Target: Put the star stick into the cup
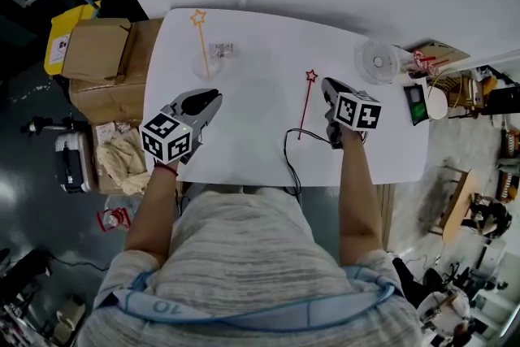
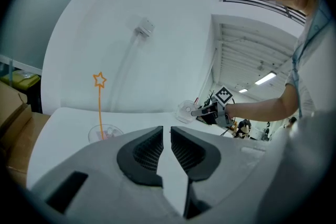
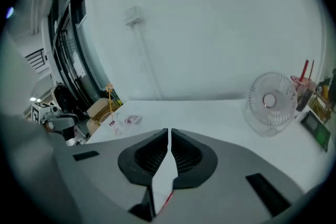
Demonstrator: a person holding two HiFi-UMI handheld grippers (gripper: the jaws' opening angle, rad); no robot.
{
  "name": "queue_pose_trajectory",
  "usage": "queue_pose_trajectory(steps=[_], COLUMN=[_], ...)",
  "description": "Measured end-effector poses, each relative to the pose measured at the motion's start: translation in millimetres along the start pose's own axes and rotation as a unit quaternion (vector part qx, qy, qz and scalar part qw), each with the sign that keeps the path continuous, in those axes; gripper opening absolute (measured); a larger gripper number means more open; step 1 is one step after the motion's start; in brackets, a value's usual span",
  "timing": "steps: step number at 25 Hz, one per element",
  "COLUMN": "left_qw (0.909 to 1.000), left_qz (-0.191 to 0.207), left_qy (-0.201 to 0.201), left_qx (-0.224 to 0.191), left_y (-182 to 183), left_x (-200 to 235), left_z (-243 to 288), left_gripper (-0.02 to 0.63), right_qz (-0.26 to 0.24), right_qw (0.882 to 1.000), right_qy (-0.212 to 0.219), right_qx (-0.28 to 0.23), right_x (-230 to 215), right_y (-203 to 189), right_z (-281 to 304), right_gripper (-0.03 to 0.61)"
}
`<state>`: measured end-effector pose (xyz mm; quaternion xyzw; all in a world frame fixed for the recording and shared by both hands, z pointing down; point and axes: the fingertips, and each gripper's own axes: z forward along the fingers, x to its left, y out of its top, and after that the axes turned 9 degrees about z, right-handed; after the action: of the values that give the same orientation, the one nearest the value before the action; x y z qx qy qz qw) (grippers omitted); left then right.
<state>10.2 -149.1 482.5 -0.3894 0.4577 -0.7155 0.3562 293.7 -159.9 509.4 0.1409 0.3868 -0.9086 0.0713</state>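
While an orange star stick [image 2: 99, 107] is already standing in the clear cup [image 2: 106, 133], the red star stick [image 1: 305, 106] is lying flat on the white surface [image 1: 252, 134], just beside the right claw [image 1: 328, 85]; step, as judged: approaching for pickup; next move is calling for opening and straddling the thin stick; right claw is sitting closed, empty; left claw [image 1: 213, 99] is likewise sitting closed, holding nothing.

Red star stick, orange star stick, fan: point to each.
red star stick [image 1: 305, 107], head view, mid shaft
orange star stick [image 1: 202, 45], head view, mid shaft
fan [image 1: 377, 61], head view, hub
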Motion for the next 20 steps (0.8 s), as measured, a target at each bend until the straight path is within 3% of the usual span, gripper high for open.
queue_pose_trajectory(steps=[9, 20], left_qw=[0.9989, 0.9981], left_qz=[-0.003, -0.021], left_qy=[-0.036, -0.032], left_qx=[0.03, 0.048], left_y=[-17.0, -32.5], left_x=[-20.6, -20.6], left_z=[29.4, 37.5], left_gripper=[0.038, 0.038], right_qz=[0.063, 0.11], right_qw=[0.996, 0.984], right_qy=[-0.012, -0.027], right_qx=[0.06, 0.137], right_x=[-33.1, -55.8], right_y=[-46.4, -92.8], right_z=[30.4, 76.0], right_gripper=[0.023, 0.053])
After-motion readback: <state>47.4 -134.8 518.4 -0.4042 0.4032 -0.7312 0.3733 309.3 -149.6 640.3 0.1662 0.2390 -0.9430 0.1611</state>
